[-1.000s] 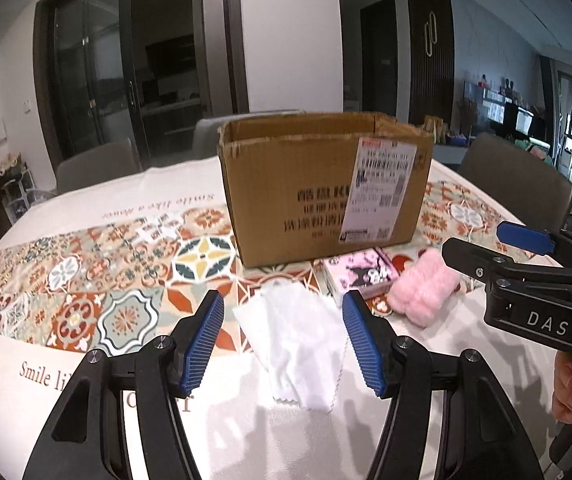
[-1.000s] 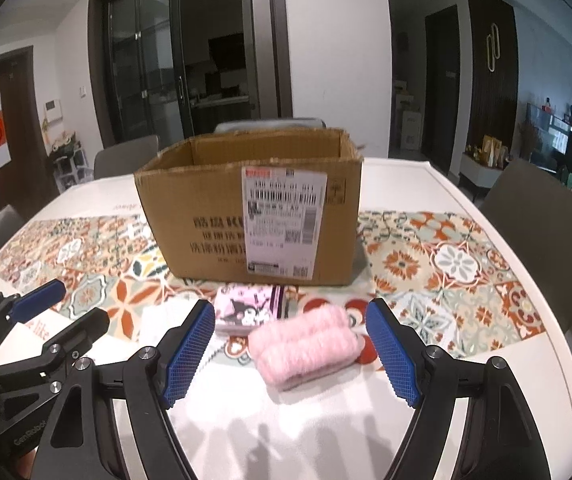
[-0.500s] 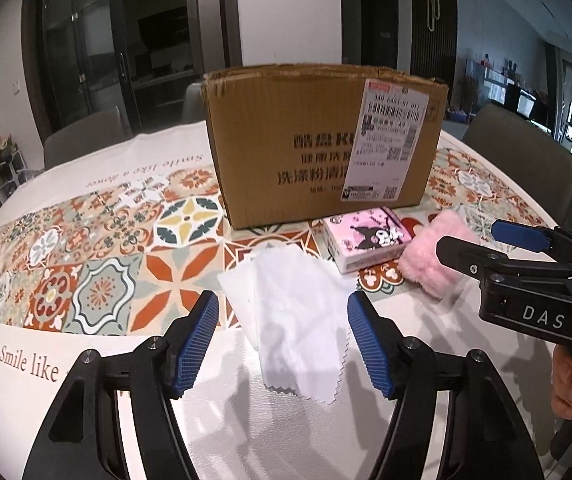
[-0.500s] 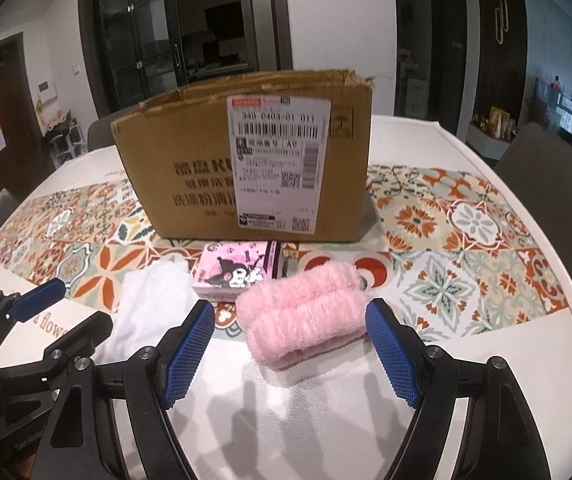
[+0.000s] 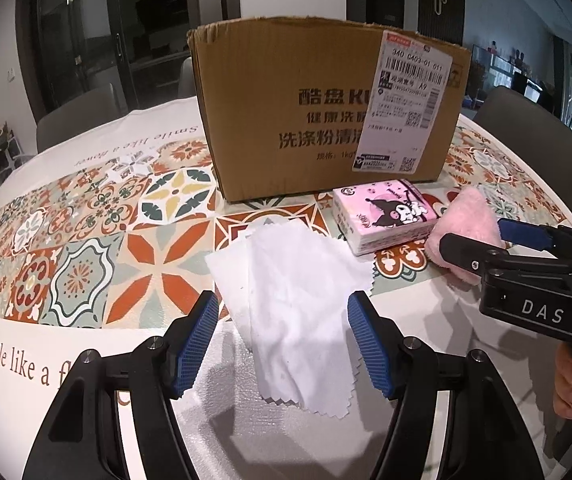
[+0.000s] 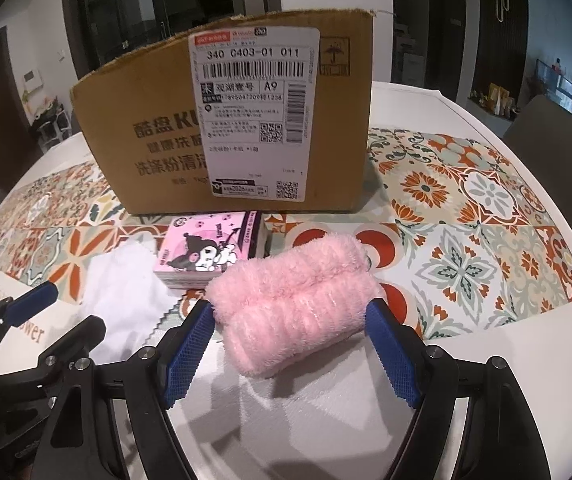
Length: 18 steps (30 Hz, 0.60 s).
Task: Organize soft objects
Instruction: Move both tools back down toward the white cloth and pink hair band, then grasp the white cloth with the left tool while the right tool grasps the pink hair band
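A white cloth (image 5: 293, 300) lies flat on the table, and my open left gripper (image 5: 284, 344) straddles its near end without touching it. A rolled pink fluffy towel (image 6: 297, 300) lies in front of a pink cartoon tissue pack (image 6: 206, 252). My open right gripper (image 6: 289, 354) has its blue pads on either side of the towel's near end. The towel (image 5: 465, 232) and tissue pack (image 5: 381, 216) also show in the left wrist view. The cloth (image 6: 126, 292) shows at the left of the right wrist view.
An open cardboard box (image 5: 325, 120) with a shipping label stands behind the objects on a patterned tablecloth (image 5: 86, 248). Grey chairs (image 5: 541, 140) stand around the table. The left gripper's fingers (image 6: 34, 304) show at the right wrist view's lower left.
Both grippers have moved forward and lower toward the table. The left now straddles the white cloth, the right the pink towel. Both stay open.
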### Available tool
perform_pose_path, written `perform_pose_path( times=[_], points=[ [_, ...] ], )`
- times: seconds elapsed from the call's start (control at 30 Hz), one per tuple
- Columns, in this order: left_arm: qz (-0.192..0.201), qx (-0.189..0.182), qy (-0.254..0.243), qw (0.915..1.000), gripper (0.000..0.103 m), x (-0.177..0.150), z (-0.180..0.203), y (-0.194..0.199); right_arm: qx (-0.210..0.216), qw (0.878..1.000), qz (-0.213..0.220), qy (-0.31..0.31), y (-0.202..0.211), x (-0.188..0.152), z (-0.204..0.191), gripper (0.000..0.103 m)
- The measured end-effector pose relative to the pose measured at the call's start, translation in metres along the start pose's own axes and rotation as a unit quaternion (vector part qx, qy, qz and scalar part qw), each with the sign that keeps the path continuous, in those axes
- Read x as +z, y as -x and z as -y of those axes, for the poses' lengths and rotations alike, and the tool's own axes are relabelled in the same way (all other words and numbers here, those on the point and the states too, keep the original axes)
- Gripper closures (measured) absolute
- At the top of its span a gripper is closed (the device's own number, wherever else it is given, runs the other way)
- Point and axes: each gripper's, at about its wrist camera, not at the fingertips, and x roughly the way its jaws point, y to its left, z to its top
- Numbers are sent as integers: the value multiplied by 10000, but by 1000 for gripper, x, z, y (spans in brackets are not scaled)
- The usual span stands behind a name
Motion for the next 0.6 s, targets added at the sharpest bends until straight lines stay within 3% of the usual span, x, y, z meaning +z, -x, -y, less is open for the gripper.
perform_pose_path(
  times=[0.3,0.4,0.6],
  points=[
    [-179,-72,105,9998,41,-6,-3,-10,-109,9999,16,87,-4,-3,-2,30],
    [-371,-182,214,9989,53,-9,-5,-15,-105,9999,15,92,-4,-4,-3,34],
    [-345,-191,275,9988,75,-11,-6,-13,-122,9999,12,121,-3,-7,-6,45]
  ],
)
